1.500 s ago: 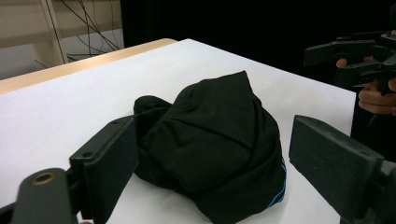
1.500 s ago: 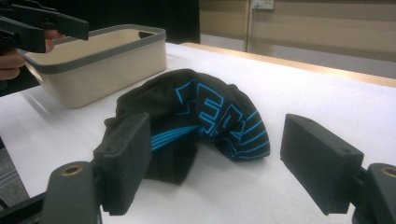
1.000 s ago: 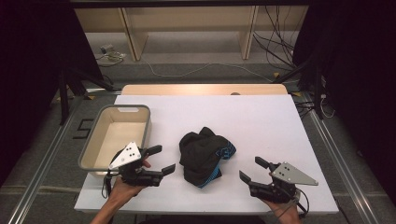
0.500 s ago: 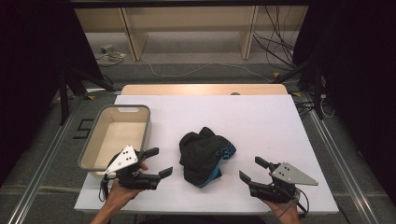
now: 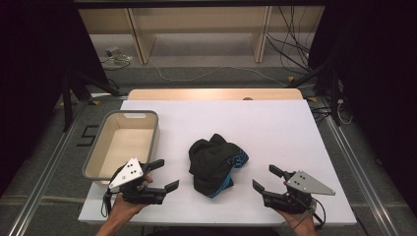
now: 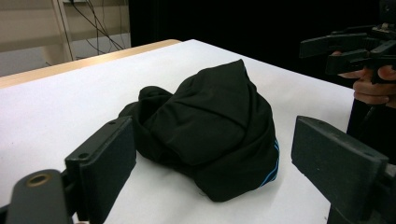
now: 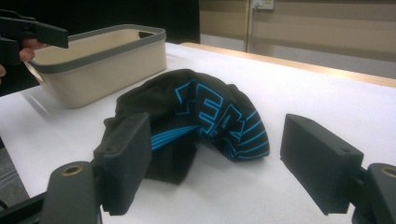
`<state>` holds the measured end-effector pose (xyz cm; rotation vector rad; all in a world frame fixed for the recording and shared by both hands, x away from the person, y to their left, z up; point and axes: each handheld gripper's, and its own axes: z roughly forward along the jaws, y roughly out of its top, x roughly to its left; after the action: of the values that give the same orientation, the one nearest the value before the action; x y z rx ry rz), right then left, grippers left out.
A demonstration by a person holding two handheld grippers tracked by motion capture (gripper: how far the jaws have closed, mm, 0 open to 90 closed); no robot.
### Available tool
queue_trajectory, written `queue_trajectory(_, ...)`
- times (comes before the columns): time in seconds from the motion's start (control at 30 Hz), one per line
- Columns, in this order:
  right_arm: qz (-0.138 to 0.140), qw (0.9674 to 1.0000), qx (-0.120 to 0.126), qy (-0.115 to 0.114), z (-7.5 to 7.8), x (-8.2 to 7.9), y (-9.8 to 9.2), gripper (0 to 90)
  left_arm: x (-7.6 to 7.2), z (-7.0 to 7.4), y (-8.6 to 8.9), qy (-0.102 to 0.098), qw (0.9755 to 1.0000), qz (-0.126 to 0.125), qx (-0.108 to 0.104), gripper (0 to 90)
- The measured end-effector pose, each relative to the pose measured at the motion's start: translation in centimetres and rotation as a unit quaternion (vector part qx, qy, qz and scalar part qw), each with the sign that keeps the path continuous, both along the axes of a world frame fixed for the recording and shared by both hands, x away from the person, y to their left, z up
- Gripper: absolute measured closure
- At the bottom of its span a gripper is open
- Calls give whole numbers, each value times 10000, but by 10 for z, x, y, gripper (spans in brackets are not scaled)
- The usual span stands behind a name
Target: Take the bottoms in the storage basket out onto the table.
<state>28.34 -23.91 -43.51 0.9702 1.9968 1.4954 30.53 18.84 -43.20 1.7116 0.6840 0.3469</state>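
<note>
A crumpled black garment with blue lettering and stripes [image 5: 214,164] lies on the white table [image 5: 275,128], near its front middle. My left gripper [image 5: 167,174] is open just left of it, jaws pointing at it, nothing between them. In the left gripper view the garment [image 6: 210,126] sits beyond the spread jaws. My right gripper [image 5: 264,178] is open to the garment's right, also aimed at it and apart from it. The right gripper view shows the blue print on the garment [image 7: 210,112] ahead of its wide jaws.
A beige bin with a grey rim [image 5: 96,157] stands empty at the table's left, just behind my left hand; its wall [image 7: 102,70] is also in the right gripper view. A wooden strip [image 5: 211,93] edges the table's far side. Cables and shelving lie on the floor beyond.
My left gripper has drifted slightly toward the table's near edge. The right gripper and the garment have not moved.
</note>
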Motion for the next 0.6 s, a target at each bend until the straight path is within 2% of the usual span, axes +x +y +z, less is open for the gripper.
queue_trajectory(0.17,1,10000,-1,7,0,0,0,256,-2,-1,3,13,10000,37,-17,137)
queue_trajectory(0.6,12,10000,-9,29,0,0,1,250,-9,-5,7,-36,9998,152,122,82)
